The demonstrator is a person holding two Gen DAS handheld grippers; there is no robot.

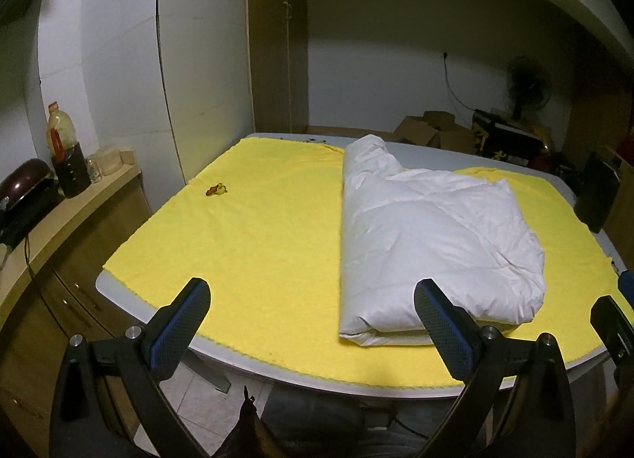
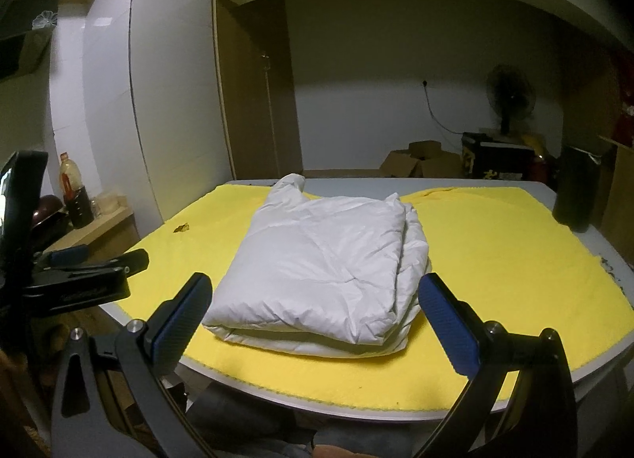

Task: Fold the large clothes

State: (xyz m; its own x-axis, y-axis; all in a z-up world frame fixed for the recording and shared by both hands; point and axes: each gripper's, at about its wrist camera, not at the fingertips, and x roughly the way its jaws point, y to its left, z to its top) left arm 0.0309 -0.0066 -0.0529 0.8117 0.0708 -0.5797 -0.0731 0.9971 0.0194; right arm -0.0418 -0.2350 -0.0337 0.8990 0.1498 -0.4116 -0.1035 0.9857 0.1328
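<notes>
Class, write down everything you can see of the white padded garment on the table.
The white garment looks like a puffy, quilted jacket of smooth, creased fabric. It lies folded into a thick layered bundle, one narrower part sticking out toward the far wall. It rests on the yellow cloth near the table's front edge. Neither gripper touches it.
</notes>
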